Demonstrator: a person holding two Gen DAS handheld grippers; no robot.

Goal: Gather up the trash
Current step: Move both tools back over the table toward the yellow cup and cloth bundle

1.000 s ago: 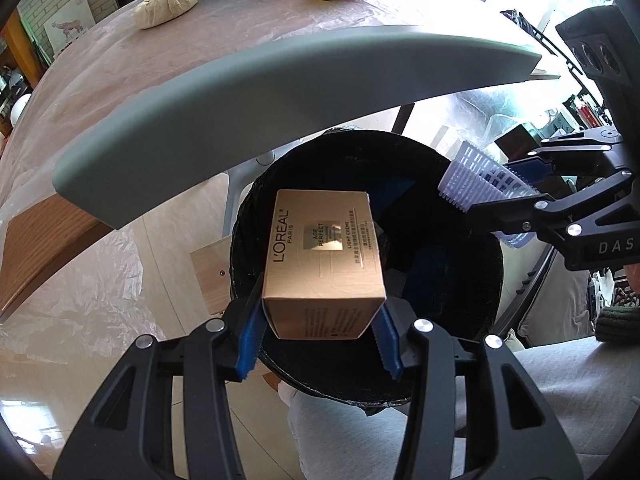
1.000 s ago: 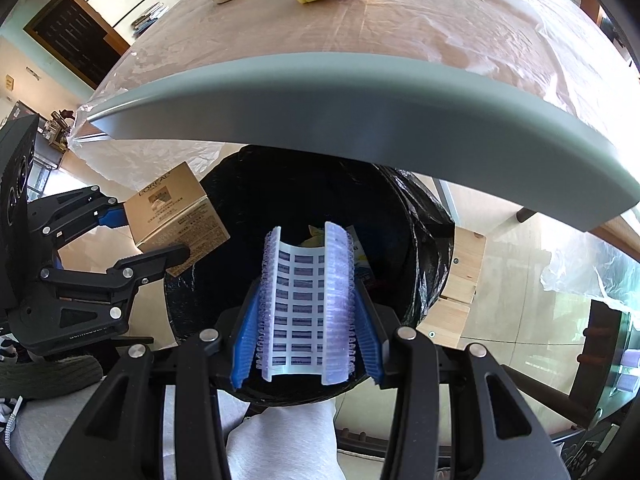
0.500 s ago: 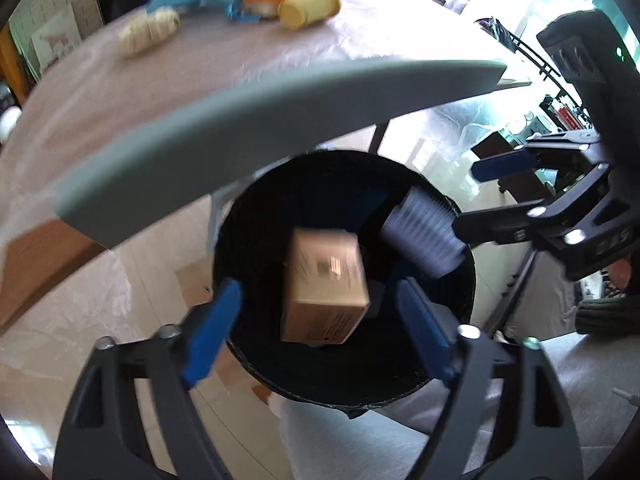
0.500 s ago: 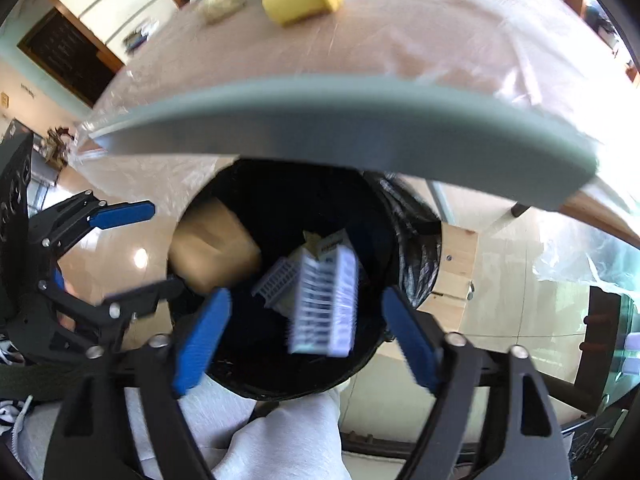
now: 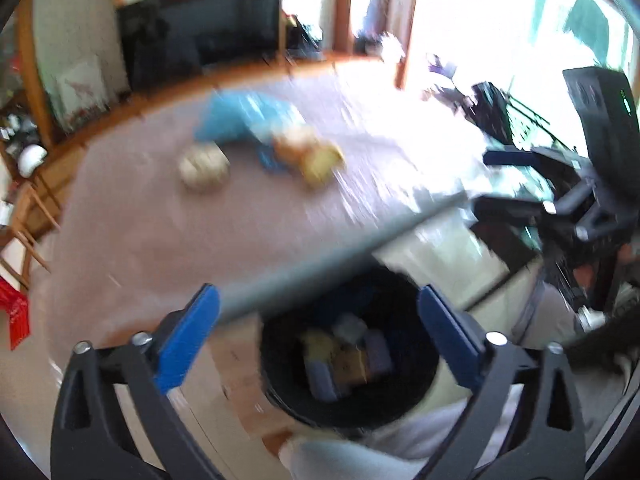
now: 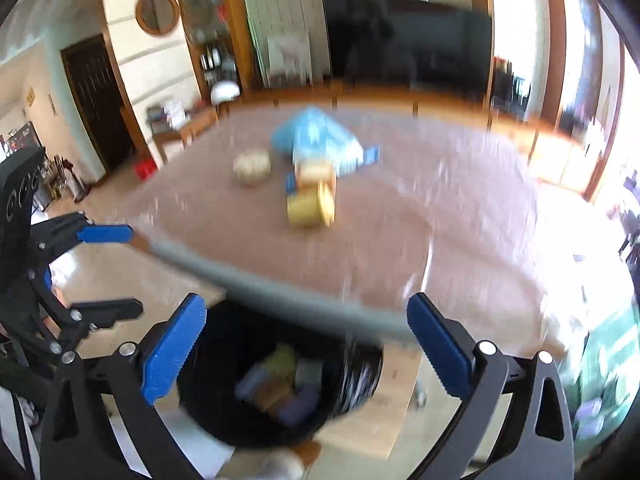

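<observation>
Both grippers' fingers have just been opening and now stand wide and empty: left gripper (image 5: 320, 332), right gripper (image 6: 306, 338). The box (image 5: 348, 360) and basket (image 6: 296, 404) they held a second ago now lie in the bin (image 5: 420, 396) below the fingers. More trash, a yellow cup (image 6: 310, 208) among it, waits ahead on the tabletop (image 6: 400, 240).

The bin (image 5: 280, 364) is black, with tan, pale lilac and yellowish scraps blurred inside. The table (image 6: 400, 240) is brown with a grey edge. On it lie a yellow cup (image 6: 310, 208), a light-blue bag (image 6: 316, 138) and a beige bundle (image 6: 251, 167). Both grippers are black with blue pads (image 5: 188, 336).
</observation>
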